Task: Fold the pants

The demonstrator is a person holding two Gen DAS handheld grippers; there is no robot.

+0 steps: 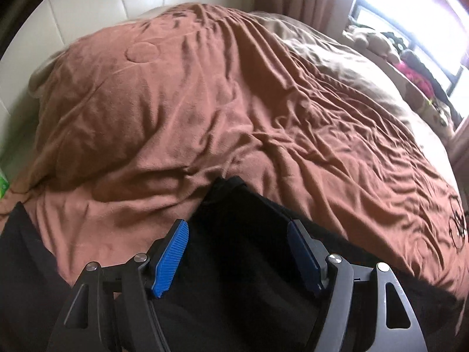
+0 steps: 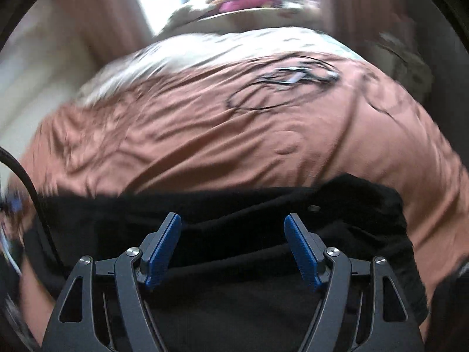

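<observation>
Black pants (image 1: 240,223) lie on a rust-brown bedspread (image 1: 190,102). In the left wrist view the left gripper (image 1: 237,228) is open, its blue pads wide apart just above the black cloth, holding nothing. A second patch of black cloth (image 1: 20,252) lies at the lower left. In the right wrist view, which is motion-blurred, the pants (image 2: 263,205) stretch across the bedspread (image 2: 205,135), with a bunched end at the right. The right gripper (image 2: 233,220) is open above them, empty.
A cream padded headboard (image 1: 73,11) is at the far left, with a pillow under the spread. A window sill with soft toys (image 1: 390,47) and curtains is at the far right. A black cable loop (image 2: 281,88) lies on the bedspread.
</observation>
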